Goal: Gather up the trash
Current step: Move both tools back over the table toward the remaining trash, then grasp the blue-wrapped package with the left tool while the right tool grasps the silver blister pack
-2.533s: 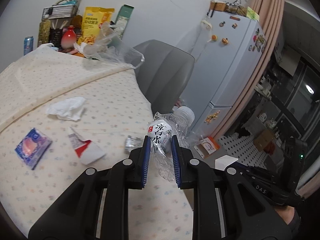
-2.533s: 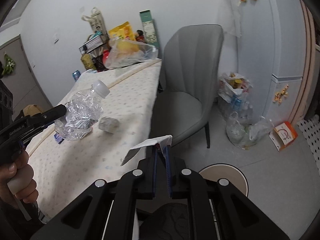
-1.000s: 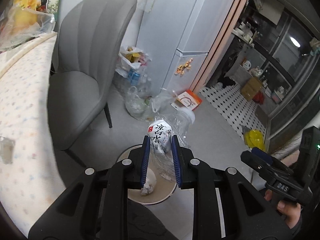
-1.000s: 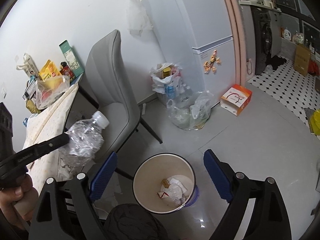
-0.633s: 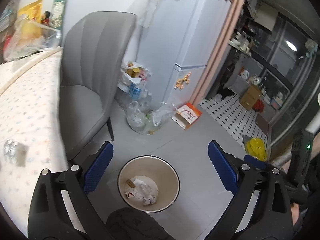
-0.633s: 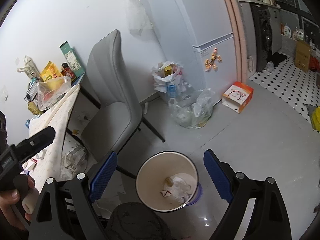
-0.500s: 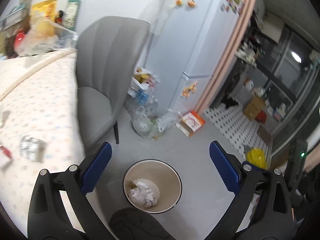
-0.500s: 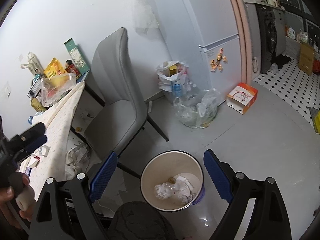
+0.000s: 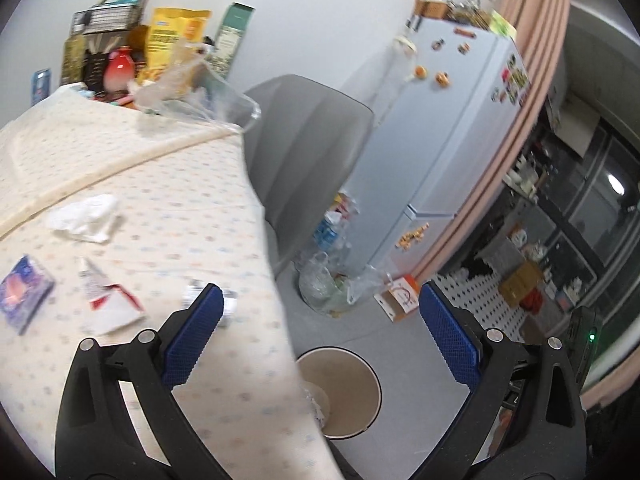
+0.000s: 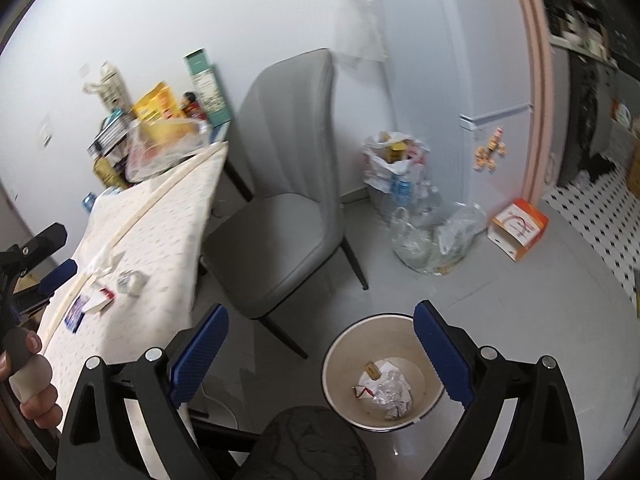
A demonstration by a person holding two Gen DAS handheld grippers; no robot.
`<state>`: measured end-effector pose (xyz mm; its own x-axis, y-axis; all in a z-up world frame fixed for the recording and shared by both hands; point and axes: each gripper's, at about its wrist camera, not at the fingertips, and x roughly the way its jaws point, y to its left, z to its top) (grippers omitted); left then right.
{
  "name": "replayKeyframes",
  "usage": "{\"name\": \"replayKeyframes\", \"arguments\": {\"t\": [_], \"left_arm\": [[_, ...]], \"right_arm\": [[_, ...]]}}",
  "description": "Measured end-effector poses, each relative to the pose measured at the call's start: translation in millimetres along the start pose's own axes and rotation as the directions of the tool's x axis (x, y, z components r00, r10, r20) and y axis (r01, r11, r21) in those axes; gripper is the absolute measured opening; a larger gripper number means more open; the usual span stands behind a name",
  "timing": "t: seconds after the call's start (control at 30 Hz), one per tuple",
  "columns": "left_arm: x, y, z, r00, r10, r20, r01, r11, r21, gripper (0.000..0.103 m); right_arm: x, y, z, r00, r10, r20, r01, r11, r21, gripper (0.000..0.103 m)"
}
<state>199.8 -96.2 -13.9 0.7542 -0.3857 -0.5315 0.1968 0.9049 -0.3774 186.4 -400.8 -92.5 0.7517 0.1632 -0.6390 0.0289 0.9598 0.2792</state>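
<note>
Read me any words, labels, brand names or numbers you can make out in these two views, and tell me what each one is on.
None can be read with confidence.
Yellow snack bag: print is there, too blurred.
Green carton: label too small.
Red and white wrapper: blurred.
Blue packet: no legible text.
Orange and white box: only a red mark, no readable words.
Fridge magnets: too small.

A lived-in home, in its dining corner. A table (image 9: 168, 216) under a dotted cloth stands against a white wall, with snack bags and boxes (image 9: 176, 36) piled at its far end. A grey padded chair (image 10: 288, 184) sits beside it. Further right stands a white fridge (image 9: 452, 120) dotted with magnets, next to a pink curtain (image 9: 532, 92). A waste bin (image 10: 400, 324) stands on the grey floor.
</note>
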Motion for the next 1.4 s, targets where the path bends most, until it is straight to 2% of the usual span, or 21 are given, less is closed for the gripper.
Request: {"name": "replayKeyframes", "arguments": {"t": [0.27, 0.53, 0.97, 1.07, 1.27, 1.4], "left_arm": [[-48, 48, 2, 0.996, 0.052, 0.072, -0.048, 0.997, -0.053, 0.097], [-93, 101, -2, 0.987, 0.107, 0.119, -0.091, 0.987, -0.129, 0.097], [-131, 153, -13, 0.98, 0.137, 0.148, -0.106, 0.974, -0.2, 0.097], [-146, 164, -14, 0.961, 0.214, 0.173, -0.184, 0.967, -0.177, 0.097], [-149, 192, -17, 0.964, 0.226, 0.141, -0.196, 0.96, -0.2, 0.096], [-131, 200, -22, 0.961, 0.268, 0.074, -0.249, 0.948, -0.198, 0.088]], "right_arm": [[-4, 67, 7, 0.998, 0.055, 0.013, -0.053, 0.994, -0.099, 0.095], [-4, 124, 1, 0.994, 0.107, -0.012, -0.108, 0.976, -0.187, 0.095], [-3, 172, -10, 0.988, 0.147, -0.048, -0.154, 0.955, -0.254, 0.091], [2, 185, -11, 0.987, 0.146, -0.065, -0.158, 0.951, -0.267, 0.09], [10, 208, -15, 0.981, 0.174, -0.084, -0.191, 0.94, -0.284, 0.086], [19, 207, -20, 0.976, 0.19, -0.106, -0.212, 0.936, -0.279, 0.084]]}}
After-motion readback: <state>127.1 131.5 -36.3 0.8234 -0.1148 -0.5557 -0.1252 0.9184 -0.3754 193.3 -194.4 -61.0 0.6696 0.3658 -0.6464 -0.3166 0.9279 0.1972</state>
